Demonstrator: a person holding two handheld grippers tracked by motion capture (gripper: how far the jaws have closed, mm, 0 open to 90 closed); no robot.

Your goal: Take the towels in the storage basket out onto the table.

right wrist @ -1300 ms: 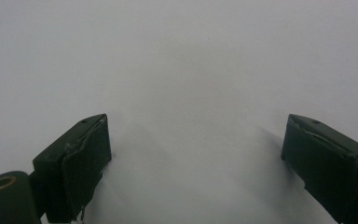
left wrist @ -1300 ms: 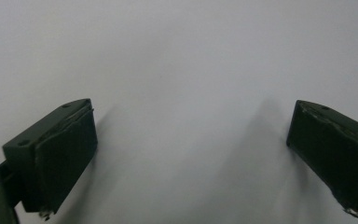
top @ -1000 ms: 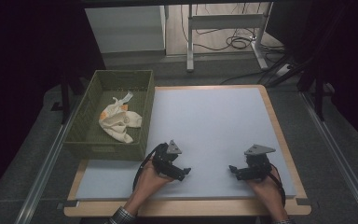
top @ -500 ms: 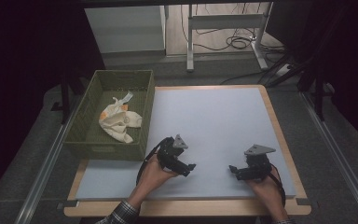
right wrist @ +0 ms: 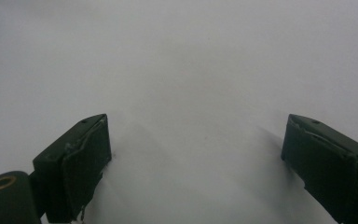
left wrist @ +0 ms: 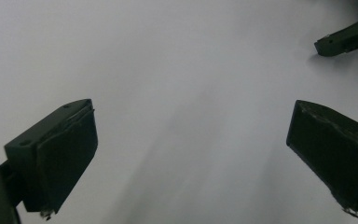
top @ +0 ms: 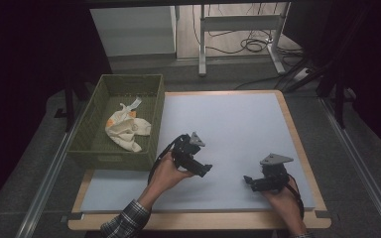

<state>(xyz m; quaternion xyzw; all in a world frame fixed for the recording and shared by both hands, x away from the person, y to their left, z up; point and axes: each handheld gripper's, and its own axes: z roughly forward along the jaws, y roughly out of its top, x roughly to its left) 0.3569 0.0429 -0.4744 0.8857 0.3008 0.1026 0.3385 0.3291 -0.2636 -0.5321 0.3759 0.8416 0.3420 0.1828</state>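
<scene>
The right gripper (right wrist: 196, 168) is looking down along its own two black jaws, which are rising from the bottom edge and standing wide apart, nothing lying between them. The mat (right wrist: 182, 70), pale grey-white and plain, is spreading out ahead of the jaws and beneath them, taking up all the ground between and beyond. The jaw at the view's left is showing its flat inner pad, worn and frayed along the lower edge, with a small screw hole near its top. The jaw at the view's right is showing a scuffed upper edge. Soft shadows are falling on the mat just beside each jaw. Whether the jaw tips are touching the mat is unclear.
</scene>
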